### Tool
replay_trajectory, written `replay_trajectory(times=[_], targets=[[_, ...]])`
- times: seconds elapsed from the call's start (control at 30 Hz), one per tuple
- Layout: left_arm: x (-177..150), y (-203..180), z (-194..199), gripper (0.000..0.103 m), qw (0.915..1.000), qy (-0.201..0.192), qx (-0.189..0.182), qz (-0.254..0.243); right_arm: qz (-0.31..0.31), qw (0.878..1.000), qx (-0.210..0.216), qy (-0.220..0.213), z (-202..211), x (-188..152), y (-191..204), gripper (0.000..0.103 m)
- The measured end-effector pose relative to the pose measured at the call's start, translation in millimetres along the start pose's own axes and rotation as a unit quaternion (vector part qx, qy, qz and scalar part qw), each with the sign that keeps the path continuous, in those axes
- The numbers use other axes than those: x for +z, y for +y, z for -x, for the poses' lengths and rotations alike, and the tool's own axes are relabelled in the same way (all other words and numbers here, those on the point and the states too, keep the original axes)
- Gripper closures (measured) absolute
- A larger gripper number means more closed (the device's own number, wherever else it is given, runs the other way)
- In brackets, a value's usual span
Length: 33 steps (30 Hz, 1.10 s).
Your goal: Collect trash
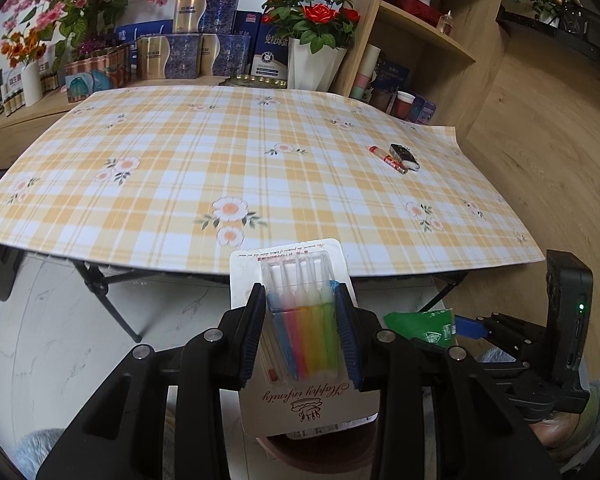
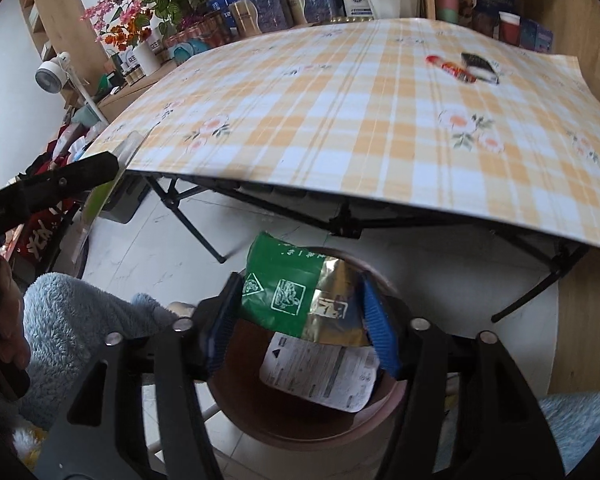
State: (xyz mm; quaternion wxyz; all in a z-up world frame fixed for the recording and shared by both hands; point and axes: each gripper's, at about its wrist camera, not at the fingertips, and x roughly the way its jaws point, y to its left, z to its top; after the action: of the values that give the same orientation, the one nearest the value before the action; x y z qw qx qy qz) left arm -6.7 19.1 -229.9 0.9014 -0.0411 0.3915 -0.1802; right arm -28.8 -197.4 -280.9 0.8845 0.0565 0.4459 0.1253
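A blister pack of coloured candles [image 1: 300, 320], its card printed with cursive lettering, sat clamped between the two pads of the left gripper [image 1: 302, 332], whose jaws were closed to the width of the clear plastic bubble; the pack hung off the near edge of the table, over a reddish-brown bin [image 1: 320, 456] of which only a sliver showed below the card. The right gripper [image 2: 300, 320] had its jaws pressed against a green and foil snack wrapper [image 2: 288, 296], held directly above the round reddish-brown bin [image 2: 260, 420], and a white printed packet [image 2: 320, 376] lay inside that bin beneath the wrapper. Farther out, on the yellow plaid tablecloth [image 1: 220, 160] with its flower print, a red and white tube-shaped wrapper [image 1: 390, 158] and a small black packet [image 1: 404, 154] lay touching each other near the far right corner. Beyond the table stood boxes and a white vase of red roses [image 1: 316, 36], beside a wooden shelf [image 1: 428, 32]
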Motion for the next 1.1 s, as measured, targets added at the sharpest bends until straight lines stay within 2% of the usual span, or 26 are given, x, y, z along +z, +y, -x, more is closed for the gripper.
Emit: replay_trajectory(times=[0.07,0.17,0.33,0.53,0.67,0.87,1.1], targets=[[-6.3,-0.3,2.6,0.069,1.0000,0.002,-0.001,0.003,-0.002,1.000,-0.003,-0.006,2.3,-3.1,1.6,0.025],[-15.0,-4.6,7.0,0.069,1.0000,-0.002,0.003,-0.008,0.002,0.999,-0.018,-0.027,12.3,-4.9,4.8,0.015],[-27.1,-11.0,4.9,0.068,0.9999,0.000,-0.004,-0.016,-0.002,0.996,-0.062,-0.058,30.0,-7.4,0.8,0.009],[-51.9,-21.9,-4.7,0.068,0.9985,-0.001,-0.038,-0.039,-0.010,0.990,-0.116,-0.074,45.0,-21.2,-15.0,0.007],[-63.3,-28.5,-24.0,0.068,0.9966,0.030,-0.051,-0.058,-0.030,0.986,-0.145,-0.077,49.2,-25.9,-29.8,0.006],[-67.8,-21.7,-48.0,0.068,0.9956,0.065,-0.052,-0.043,-0.050,0.984,-0.158,-0.064,41.0,-27.6,-39.4,0.006],[-68.5,-14.9,-47.6,0.068,0.9957,0.066,-0.057,-0.030,-0.046,0.985,-0.161,-0.046,30.9,-30.8,-37.0,0.006]])
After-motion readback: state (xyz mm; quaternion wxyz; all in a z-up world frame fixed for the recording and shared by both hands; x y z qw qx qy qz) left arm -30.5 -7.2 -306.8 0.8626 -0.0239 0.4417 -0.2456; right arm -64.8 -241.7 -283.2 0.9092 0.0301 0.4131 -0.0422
